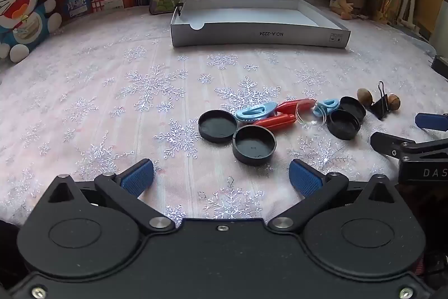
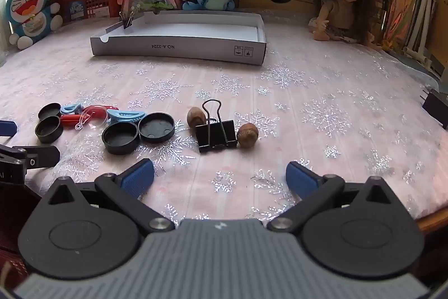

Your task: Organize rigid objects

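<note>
Tongs on both my left gripper (image 1: 221, 177) and right gripper (image 2: 219, 175) are gaping empty; I'm fearing nuts (image 2: 247, 135) rolling off if nudged beside the clip (image 2: 215, 133).

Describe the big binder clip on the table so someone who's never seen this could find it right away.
Start at the shallow white box at the back of the snowflake tablecloth, then come toward the near edge. The black binder clip sits between two brown nuts, right of the round black lids. It alone has wire handles sticking up.
</note>
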Demonstrator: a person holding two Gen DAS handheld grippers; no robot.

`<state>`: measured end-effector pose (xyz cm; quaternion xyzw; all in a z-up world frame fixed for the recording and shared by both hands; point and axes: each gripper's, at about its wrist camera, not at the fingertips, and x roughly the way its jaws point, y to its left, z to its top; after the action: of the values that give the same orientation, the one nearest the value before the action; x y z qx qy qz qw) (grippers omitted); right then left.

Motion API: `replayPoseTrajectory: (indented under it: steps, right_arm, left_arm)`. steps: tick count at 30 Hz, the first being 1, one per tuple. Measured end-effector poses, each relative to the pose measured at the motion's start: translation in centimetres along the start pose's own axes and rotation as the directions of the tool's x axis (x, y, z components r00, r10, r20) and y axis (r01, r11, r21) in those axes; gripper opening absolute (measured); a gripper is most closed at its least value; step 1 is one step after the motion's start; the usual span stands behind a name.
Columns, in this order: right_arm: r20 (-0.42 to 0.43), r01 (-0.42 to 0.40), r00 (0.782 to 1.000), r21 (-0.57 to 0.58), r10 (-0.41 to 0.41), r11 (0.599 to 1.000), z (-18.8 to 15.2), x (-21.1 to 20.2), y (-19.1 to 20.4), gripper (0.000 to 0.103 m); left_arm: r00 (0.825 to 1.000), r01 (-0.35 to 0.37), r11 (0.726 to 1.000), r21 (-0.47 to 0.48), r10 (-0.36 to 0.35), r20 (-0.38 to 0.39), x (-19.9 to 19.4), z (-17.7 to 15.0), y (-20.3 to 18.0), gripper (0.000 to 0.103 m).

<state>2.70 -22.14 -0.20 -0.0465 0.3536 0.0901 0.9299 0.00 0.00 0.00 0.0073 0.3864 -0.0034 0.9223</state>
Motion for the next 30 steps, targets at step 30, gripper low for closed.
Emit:
replayPoseTrajectory:
  steps: [30]
  right_arm:
    - [-0.007, -0.002, 1.0, -0.003, 0.002, 1.0, -0.06, 0.14, 0.17, 0.103]
  left_arm:
    - [1.0, 0.0, 1.0, -0.001, 0.0, 0.001, 0.0, 0.0, 0.01, 0.103]
